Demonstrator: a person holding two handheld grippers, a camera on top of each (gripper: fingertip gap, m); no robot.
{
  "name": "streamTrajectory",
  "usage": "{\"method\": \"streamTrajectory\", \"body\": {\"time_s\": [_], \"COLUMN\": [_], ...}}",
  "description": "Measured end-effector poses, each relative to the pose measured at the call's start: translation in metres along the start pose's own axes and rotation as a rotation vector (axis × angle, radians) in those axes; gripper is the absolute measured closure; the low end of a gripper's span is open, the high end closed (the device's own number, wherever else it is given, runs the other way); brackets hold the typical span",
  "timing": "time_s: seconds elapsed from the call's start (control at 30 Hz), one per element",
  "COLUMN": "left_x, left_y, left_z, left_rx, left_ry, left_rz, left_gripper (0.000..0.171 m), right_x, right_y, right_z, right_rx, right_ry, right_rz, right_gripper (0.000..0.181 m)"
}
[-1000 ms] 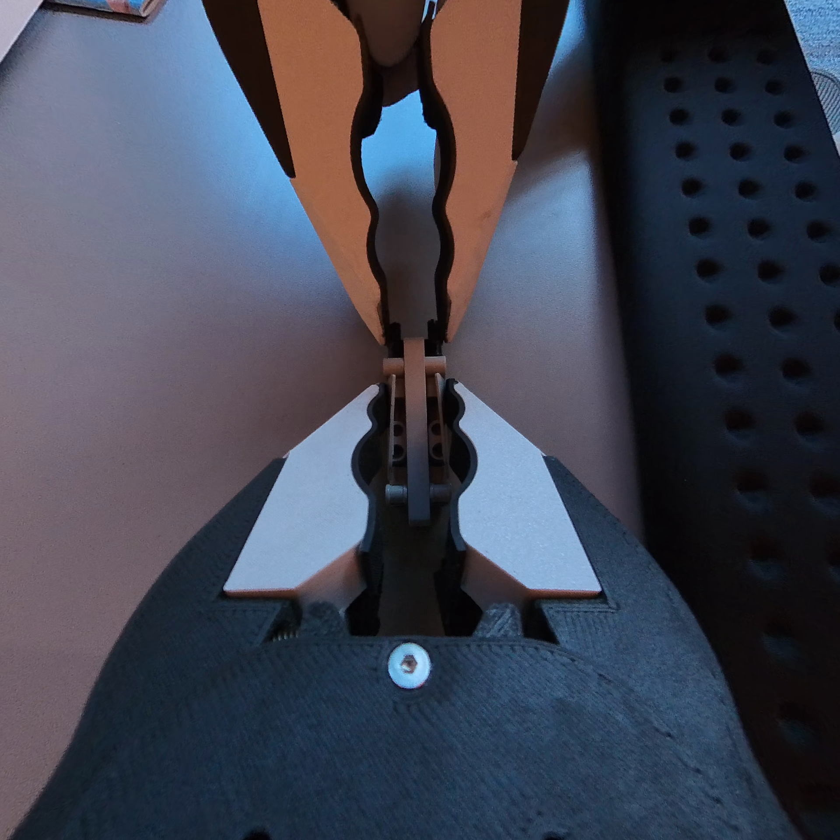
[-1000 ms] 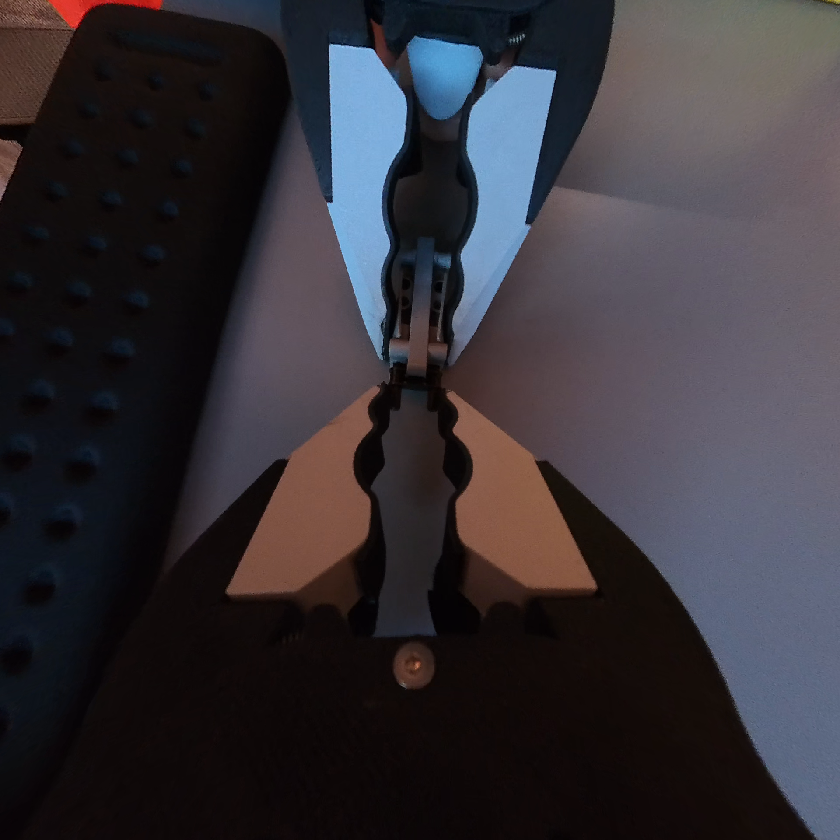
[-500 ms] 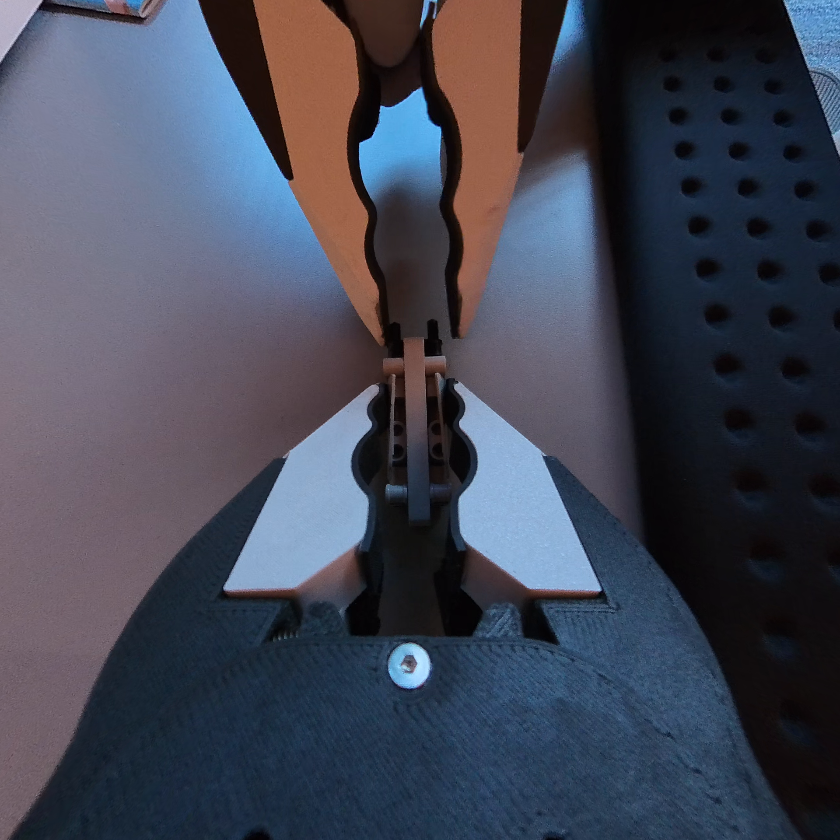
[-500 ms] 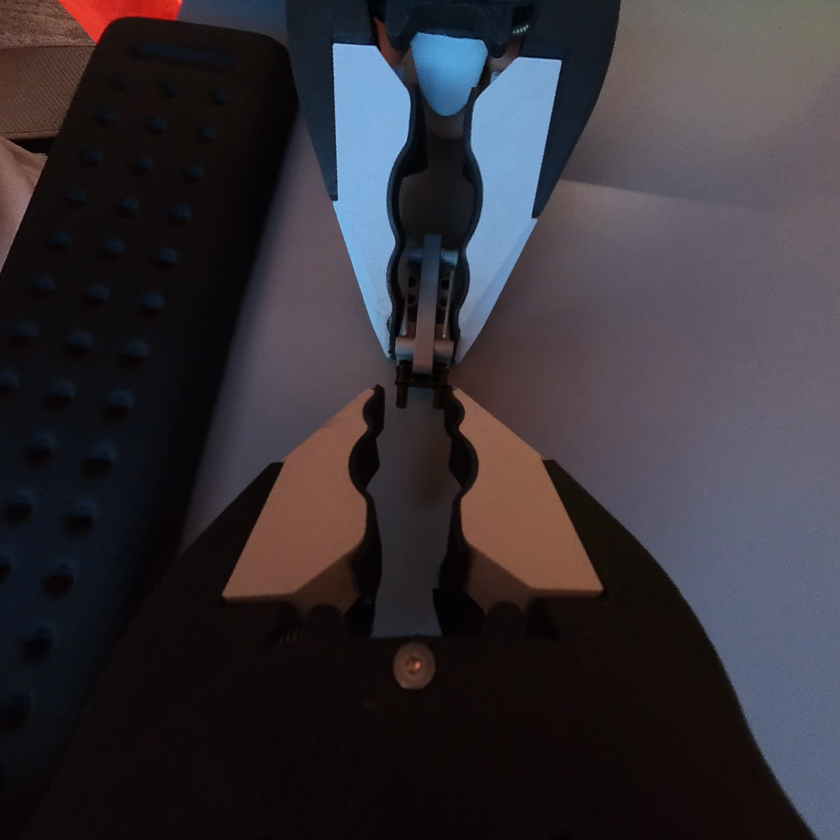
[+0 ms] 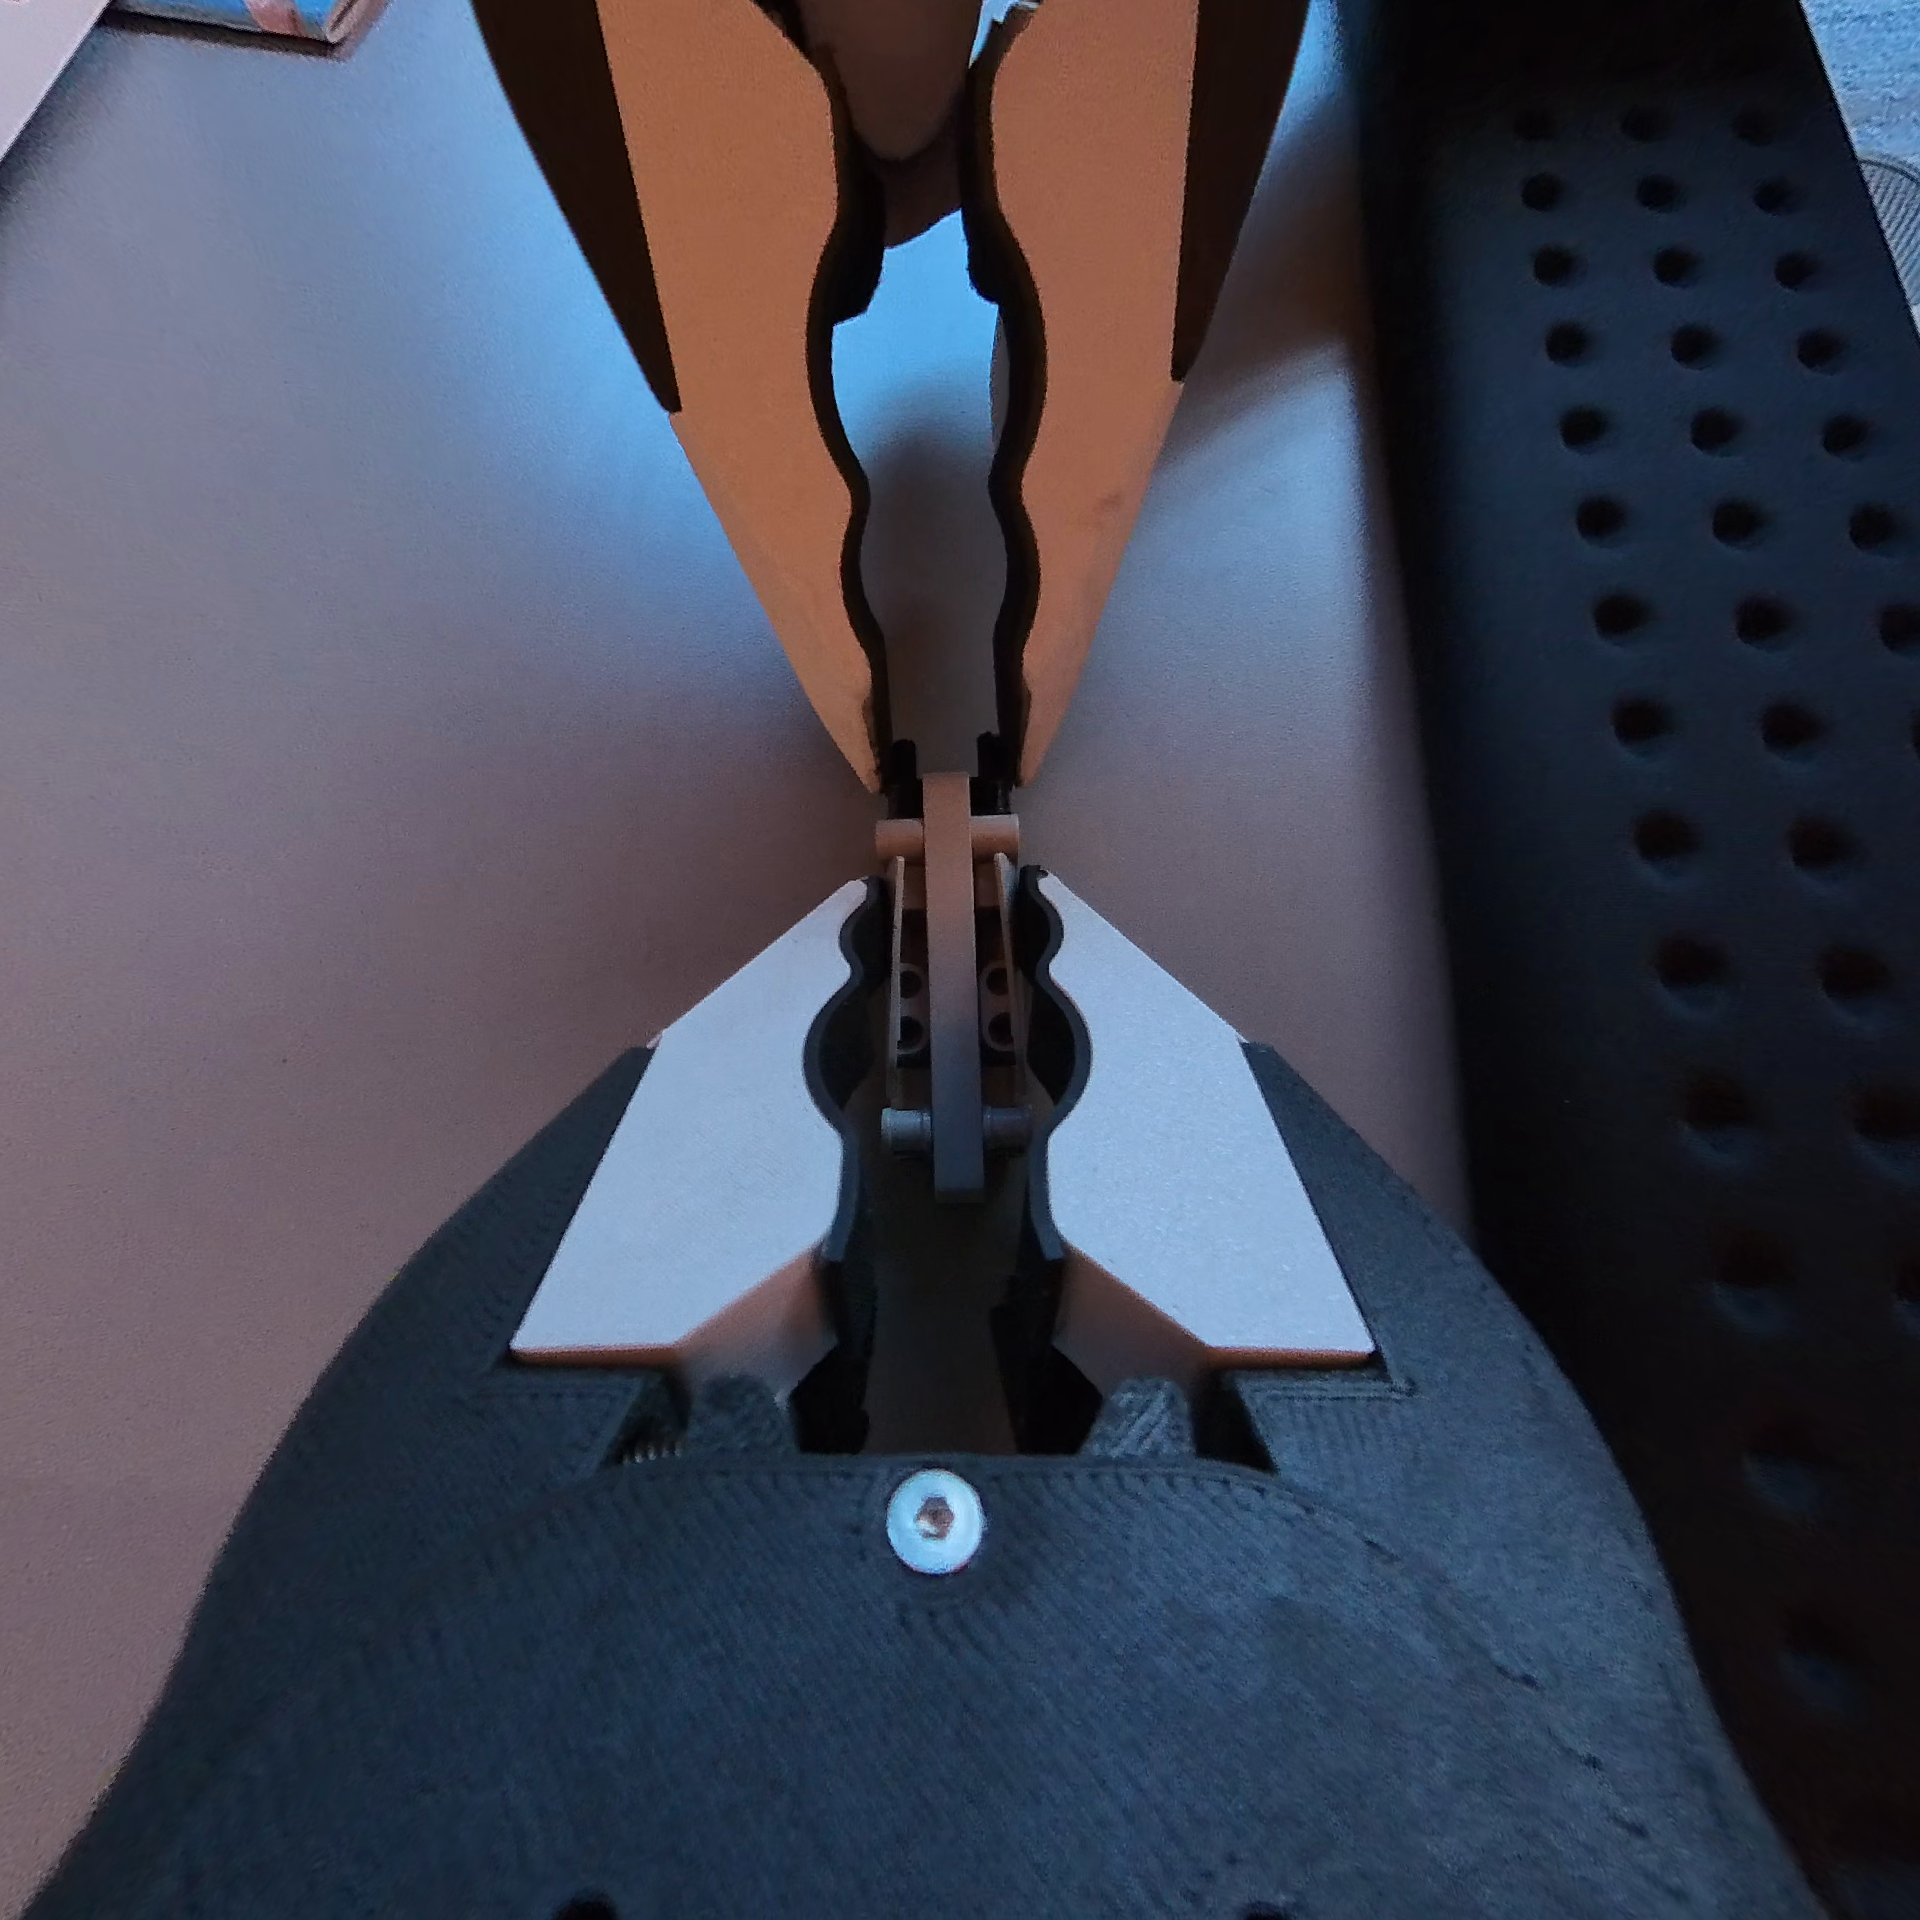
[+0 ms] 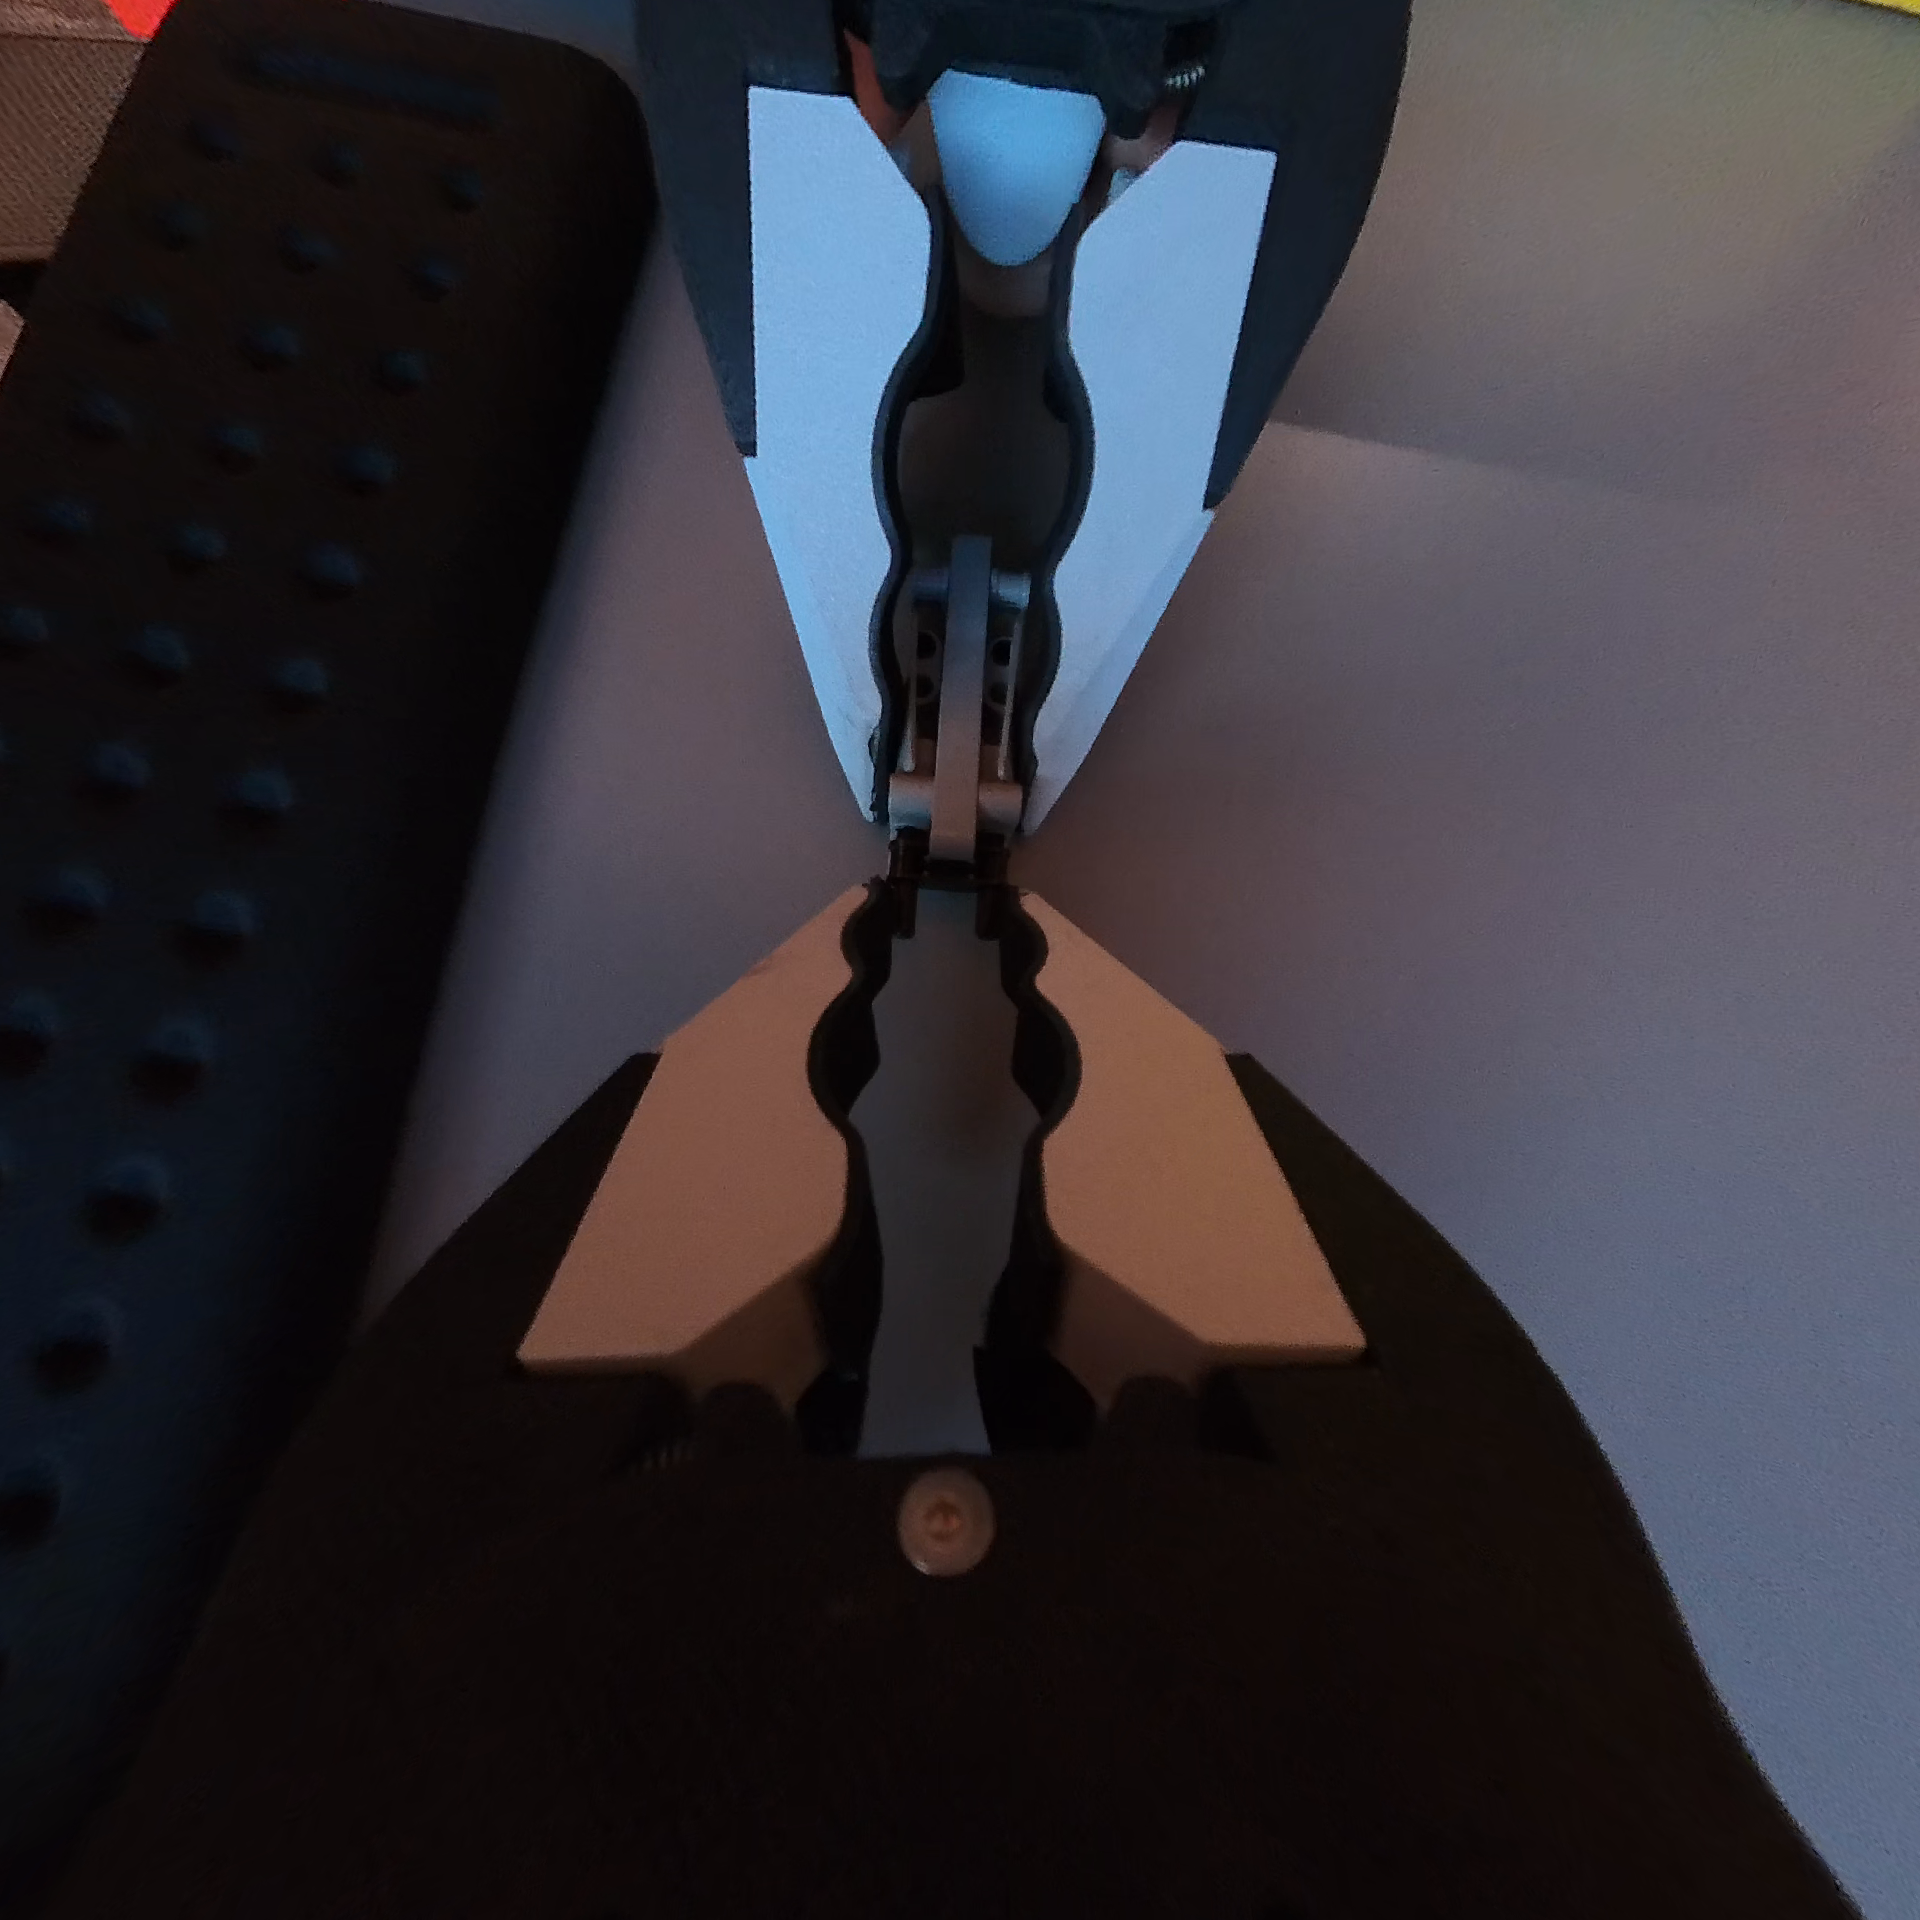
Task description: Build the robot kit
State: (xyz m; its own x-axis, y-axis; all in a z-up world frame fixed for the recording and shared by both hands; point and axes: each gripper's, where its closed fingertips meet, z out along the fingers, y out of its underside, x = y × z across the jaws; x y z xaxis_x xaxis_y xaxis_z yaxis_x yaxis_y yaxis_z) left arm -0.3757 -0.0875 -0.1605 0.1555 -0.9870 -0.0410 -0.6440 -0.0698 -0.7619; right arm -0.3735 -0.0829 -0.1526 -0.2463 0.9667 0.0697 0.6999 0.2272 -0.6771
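My left gripper (image 5: 948,878) is shut on a small grey brick assembly (image 5: 951,1039): two holed beams with a thin arm between them and cross pins. My right gripper (image 6: 945,894) faces it tip to tip. Its fingertips pinch a small black pin piece (image 6: 945,871) that sits against the front end of the grey assembly (image 6: 961,665). In the left wrist view the right gripper (image 5: 951,774) comes down from the top, and the black pins (image 5: 902,774) show just inside its tips. Both grippers hover low over a pale table (image 5: 312,727).
A long black mat with rows of dots (image 5: 1714,727) lies along the right of the left wrist view and along the left of the right wrist view (image 6: 208,623). A coloured flat item (image 5: 249,16) lies at the far left table corner. Something orange-red (image 6: 135,10) lies beyond the mat.
The right gripper's jaws spread slightly half a second ago and now stand a little closer. Both grippers stay tip to tip, with only a small sideways shift.
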Motion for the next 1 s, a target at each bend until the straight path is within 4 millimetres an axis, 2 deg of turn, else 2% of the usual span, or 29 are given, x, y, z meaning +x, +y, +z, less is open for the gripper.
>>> {"method": "streamTrajectory", "body": {"time_s": [1.0], "left_x": [-0.0002], "left_y": [-0.0003], "left_z": [0.0005], "left_rx": [-0.003], "left_ry": [-0.009], "left_rz": [0.002], "left_gripper": [0.148], "right_x": [0.0009], "right_y": [-0.0087], "right_z": [0.006], "right_rx": [0.046], "right_ry": [0.027], "right_rz": [-0.008], "right_gripper": [0.165]}}
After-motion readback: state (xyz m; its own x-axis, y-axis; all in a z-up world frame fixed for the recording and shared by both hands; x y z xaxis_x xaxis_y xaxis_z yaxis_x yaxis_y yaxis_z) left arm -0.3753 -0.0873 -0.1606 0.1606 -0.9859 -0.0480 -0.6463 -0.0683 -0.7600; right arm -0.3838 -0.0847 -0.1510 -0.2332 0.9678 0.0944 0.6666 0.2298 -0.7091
